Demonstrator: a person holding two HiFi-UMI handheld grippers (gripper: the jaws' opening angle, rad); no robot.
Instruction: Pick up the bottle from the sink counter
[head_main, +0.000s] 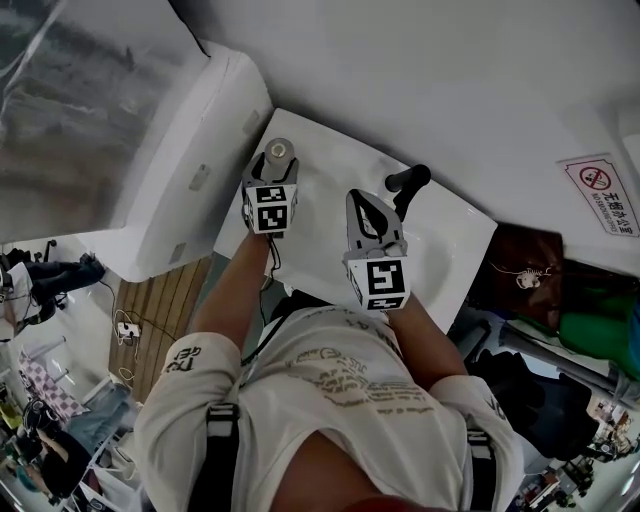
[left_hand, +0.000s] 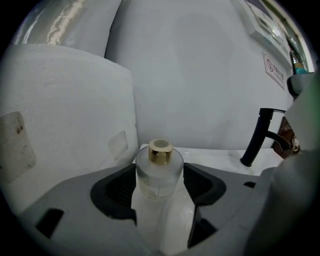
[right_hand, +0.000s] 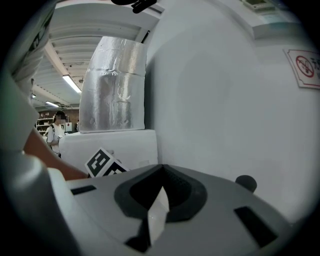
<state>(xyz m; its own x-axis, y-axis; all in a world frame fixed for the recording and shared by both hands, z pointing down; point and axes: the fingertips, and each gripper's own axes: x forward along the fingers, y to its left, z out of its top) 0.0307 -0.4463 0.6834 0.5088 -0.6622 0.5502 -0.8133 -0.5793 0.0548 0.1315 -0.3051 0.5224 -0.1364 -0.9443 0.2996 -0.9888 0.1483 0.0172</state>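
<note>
White wall, wooden floor, ceiling striplights.

Head view — the bottle shows only its top, the rest behind the left gripper. Faucet base hidden (right gripper covers it); sign print unreadable.

Head cam stares steeply down over the person's chest at the glossy white sink counter, while the other two ride low and close on the left gripper and right gripper facing the plain white wall, with head and left gripper views both catching the matte black bent-neck faucet.
</note>
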